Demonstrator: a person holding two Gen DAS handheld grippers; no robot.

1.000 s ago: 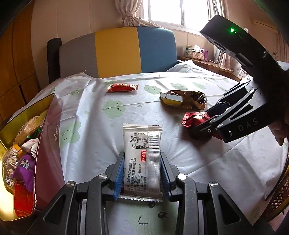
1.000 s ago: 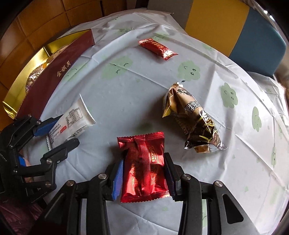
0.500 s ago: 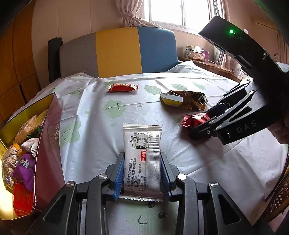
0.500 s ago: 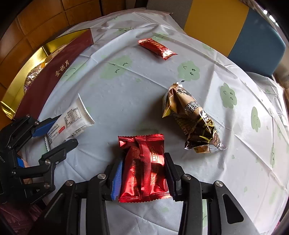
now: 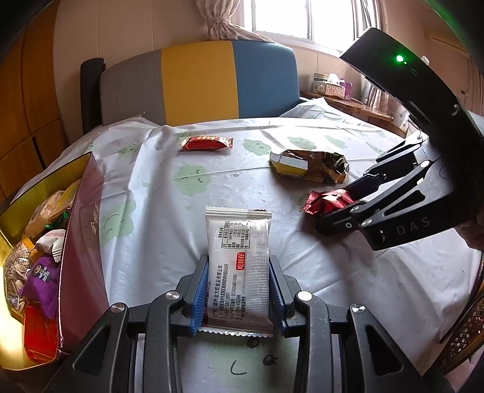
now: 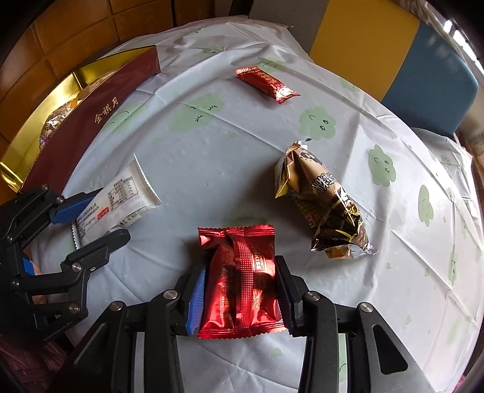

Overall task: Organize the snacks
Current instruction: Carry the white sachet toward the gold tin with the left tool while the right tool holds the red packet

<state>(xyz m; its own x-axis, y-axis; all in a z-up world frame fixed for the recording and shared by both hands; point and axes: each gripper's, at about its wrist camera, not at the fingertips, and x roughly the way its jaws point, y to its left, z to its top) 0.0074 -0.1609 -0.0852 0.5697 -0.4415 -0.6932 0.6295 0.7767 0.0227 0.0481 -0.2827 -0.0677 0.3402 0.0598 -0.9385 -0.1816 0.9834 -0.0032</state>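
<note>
The left tool (image 5: 238, 294) grips a white snack packet (image 5: 239, 266) between its blue pads, low over the bench (image 5: 211, 169). The right tool (image 6: 240, 297) clamps a red foil packet (image 6: 242, 281) the same way. Only the left wrist view looks into the gold-lined box (image 5: 18, 211) at the bench's left edge, heaped with wrapped snacks; the right wrist view shows mostly its maroon side. Two snacks lie loose: a small red bar (image 6: 266, 84) far off and a gold-brown pack (image 6: 326, 202) nearer. A white cloth with green clouds covers the bench; behind stand a grey, yellow and blue chair (image 5: 196, 81) and a curtained window (image 5: 302, 18).
</note>
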